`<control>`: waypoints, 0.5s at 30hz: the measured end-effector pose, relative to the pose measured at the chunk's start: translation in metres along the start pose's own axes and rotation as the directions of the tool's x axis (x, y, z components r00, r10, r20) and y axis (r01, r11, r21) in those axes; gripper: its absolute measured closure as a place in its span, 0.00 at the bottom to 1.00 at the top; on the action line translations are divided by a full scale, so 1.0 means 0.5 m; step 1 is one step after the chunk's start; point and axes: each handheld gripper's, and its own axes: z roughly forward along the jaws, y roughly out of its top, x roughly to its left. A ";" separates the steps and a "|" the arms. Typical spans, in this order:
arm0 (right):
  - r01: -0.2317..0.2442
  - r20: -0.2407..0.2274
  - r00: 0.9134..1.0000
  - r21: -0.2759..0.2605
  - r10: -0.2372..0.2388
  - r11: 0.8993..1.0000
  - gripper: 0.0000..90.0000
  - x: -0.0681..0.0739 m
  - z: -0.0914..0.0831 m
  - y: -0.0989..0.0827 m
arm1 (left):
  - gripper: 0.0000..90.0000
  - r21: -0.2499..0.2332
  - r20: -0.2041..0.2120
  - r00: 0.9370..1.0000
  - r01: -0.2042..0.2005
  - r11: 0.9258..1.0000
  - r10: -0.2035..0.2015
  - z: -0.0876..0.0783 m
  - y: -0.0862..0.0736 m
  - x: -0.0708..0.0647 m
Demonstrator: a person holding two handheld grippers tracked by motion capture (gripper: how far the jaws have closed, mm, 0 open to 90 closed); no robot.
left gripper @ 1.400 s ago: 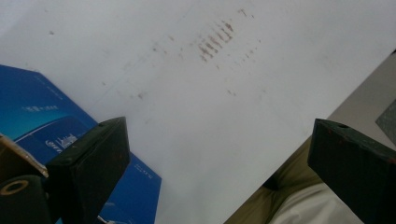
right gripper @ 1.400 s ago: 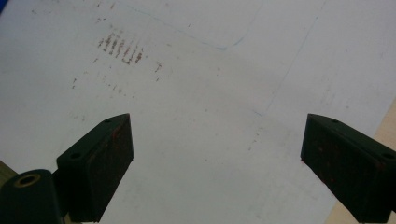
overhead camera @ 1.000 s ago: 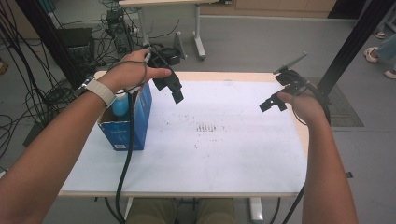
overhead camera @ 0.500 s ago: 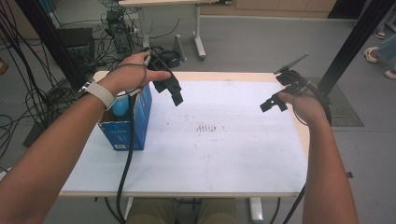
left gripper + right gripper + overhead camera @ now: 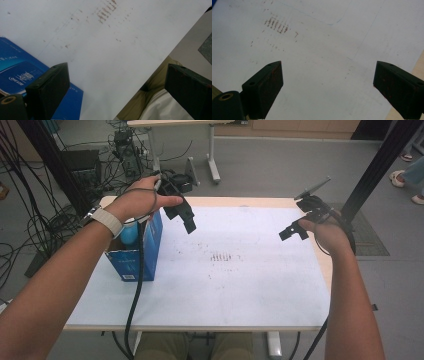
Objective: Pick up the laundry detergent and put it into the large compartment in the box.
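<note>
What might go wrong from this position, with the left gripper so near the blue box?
The left gripper hangs open beside the blue box, which stands near the table's left edge; a sideways knock might tip it off. Its cable trails across the box front and could snag or drag it.

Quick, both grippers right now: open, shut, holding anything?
Left gripper: open, holding nothing, beside the blue box.
Right gripper: open, holding nothing, above the white table.
</note>
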 end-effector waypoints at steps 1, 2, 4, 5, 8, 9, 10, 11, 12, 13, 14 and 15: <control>0.000 0.001 1.000 0.001 0.000 1.000 0.10 0.000 0.000 0.000 | 0.07 0.000 0.000 1.000 0.000 1.000 0.000 0.001 0.000 0.000; -0.001 0.000 1.000 0.001 0.001 1.000 0.10 0.000 0.000 -0.001 | 0.07 0.001 -0.002 1.000 -0.001 1.000 0.001 0.002 0.001 -0.001; 0.000 0.000 1.000 0.000 0.000 1.000 0.10 -0.001 -0.001 -0.002 | 0.07 0.002 -0.001 1.000 -0.003 1.000 0.003 0.002 0.001 -0.001; -0.002 0.000 1.000 0.001 0.002 1.000 0.10 -0.001 -0.001 -0.002 | 0.07 0.000 0.000 1.000 -0.002 1.000 0.002 0.002 0.001 -0.001; -0.003 0.003 1.000 0.000 0.003 1.000 0.10 -0.001 -0.002 -0.003 | 0.07 -0.002 0.001 1.000 -0.001 1.000 0.001 0.002 0.000 -0.001; -0.002 0.002 1.000 -0.002 0.002 1.000 0.10 -0.001 -0.003 -0.003 | 0.07 -0.001 0.000 1.000 -0.003 1.000 0.003 0.002 0.000 -0.001; -0.001 0.004 1.000 0.000 0.001 1.000 0.10 0.000 -0.003 -0.002 | 0.07 -0.002 0.000 1.000 -0.002 1.000 0.002 0.002 0.000 -0.001; -0.001 0.004 1.000 -0.001 0.001 1.000 0.10 0.001 -0.003 -0.002 | 0.07 -0.004 0.001 1.000 -0.001 1.000 0.001 0.002 -0.001 -0.001; -0.002 0.003 1.000 -0.002 0.002 1.000 0.10 0.001 -0.003 -0.002 | 0.07 -0.004 0.001 1.000 -0.001 1.000 0.001 0.002 -0.001 -0.001; 0.001 0.003 1.000 -0.003 -0.001 1.000 0.10 0.001 -0.003 -0.002 | 0.07 -0.003 -0.001 1.000 0.000 1.000 0.000 0.002 -0.001 -0.001; 0.001 0.003 1.000 -0.003 -0.001 1.000 0.10 0.002 -0.003 -0.002 | 0.07 -0.003 0.000 1.000 -0.001 1.000 0.001 0.002 -0.001 -0.001; 0.000 0.002 1.000 -0.003 0.000 1.000 0.10 0.002 -0.002 -0.001 | 0.07 -0.003 0.000 1.000 -0.002 1.000 0.002 0.002 -0.002 0.000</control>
